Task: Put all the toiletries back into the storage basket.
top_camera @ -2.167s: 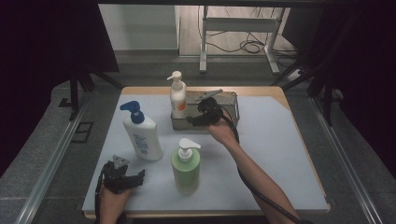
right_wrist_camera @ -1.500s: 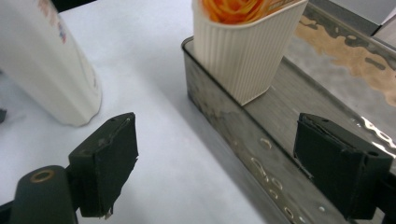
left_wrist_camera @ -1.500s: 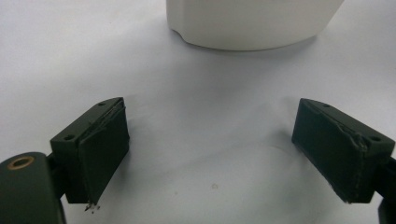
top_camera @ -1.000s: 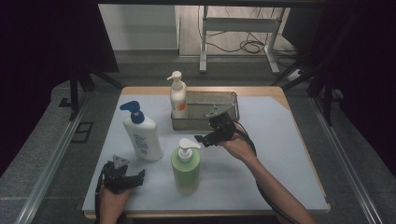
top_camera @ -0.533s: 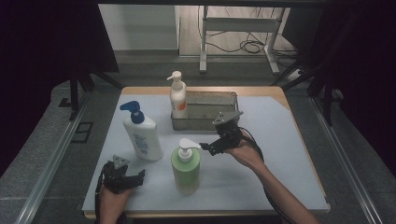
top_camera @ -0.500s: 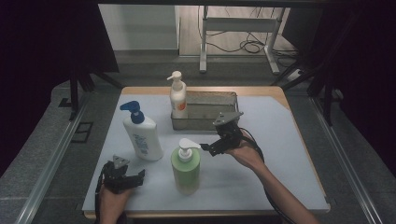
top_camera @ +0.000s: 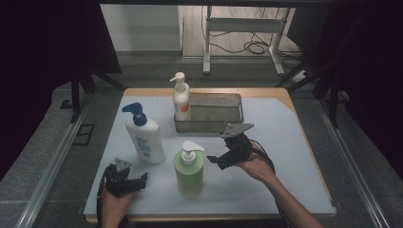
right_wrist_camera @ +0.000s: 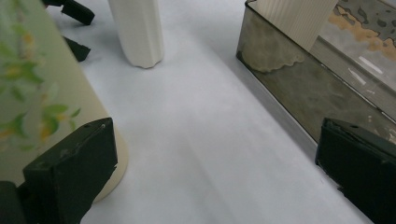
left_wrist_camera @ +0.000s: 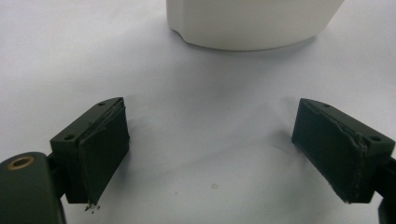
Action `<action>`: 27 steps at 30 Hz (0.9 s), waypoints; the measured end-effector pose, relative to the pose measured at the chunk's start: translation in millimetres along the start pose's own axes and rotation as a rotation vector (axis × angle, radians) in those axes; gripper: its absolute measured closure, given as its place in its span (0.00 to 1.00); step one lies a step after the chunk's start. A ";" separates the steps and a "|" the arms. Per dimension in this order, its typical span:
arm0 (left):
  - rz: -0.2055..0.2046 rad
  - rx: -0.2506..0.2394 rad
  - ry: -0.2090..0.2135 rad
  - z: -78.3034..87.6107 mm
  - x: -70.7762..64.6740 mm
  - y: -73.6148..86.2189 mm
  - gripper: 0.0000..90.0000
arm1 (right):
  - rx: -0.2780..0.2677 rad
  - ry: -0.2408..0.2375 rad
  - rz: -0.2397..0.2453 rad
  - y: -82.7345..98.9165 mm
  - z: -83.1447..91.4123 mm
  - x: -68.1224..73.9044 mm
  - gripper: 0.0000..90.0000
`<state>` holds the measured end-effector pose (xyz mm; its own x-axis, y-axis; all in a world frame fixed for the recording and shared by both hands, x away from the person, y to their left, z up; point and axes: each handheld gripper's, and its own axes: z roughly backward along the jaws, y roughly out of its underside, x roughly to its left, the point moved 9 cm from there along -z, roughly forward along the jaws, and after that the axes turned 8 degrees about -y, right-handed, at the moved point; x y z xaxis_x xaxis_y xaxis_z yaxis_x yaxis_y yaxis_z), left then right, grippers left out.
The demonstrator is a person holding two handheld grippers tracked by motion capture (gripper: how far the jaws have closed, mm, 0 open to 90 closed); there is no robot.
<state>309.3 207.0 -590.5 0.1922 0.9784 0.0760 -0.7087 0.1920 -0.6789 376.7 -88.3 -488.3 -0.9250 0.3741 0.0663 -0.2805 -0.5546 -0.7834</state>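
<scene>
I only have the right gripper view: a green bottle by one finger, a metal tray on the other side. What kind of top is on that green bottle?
Observer: In the high view the green bottle has a white pump top, with the nozzle turned toward the right gripper.
Operator: Where is the other gripper?
Observer: The left gripper is at the table's near left corner, fingers open with nothing between them.
Operator: What is the white thing past the green bottle?
Observer: A white bottle with a blue pump, standing on the table left of the tray.
</scene>
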 end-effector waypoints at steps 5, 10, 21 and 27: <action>-0.005 -0.001 0.000 -0.1 0.3 -0.1 0.12 | 0.007 -0.017 0.015 6.3 3.4 7.4 0.00; -0.004 -0.001 0.000 -0.1 0.3 -0.1 0.12 | 0.018 -0.046 0.018 13.9 3.3 17.3 0.00; -0.005 0.000 0.000 -0.1 0.3 -0.1 0.12 | -0.006 -0.091 0.045 18.7 10.1 35.2 0.00; 0.000 0.000 0.000 0.0 0.0 0.0 0.12 | -0.030 -0.116 0.037 20.1 12.3 44.9 0.00</action>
<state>309.3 207.0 -590.5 0.1921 0.9784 0.0762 -0.7088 0.1920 -0.6788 326.4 -91.7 -493.5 -0.9585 0.2643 0.1066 -0.2393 -0.5437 -0.8045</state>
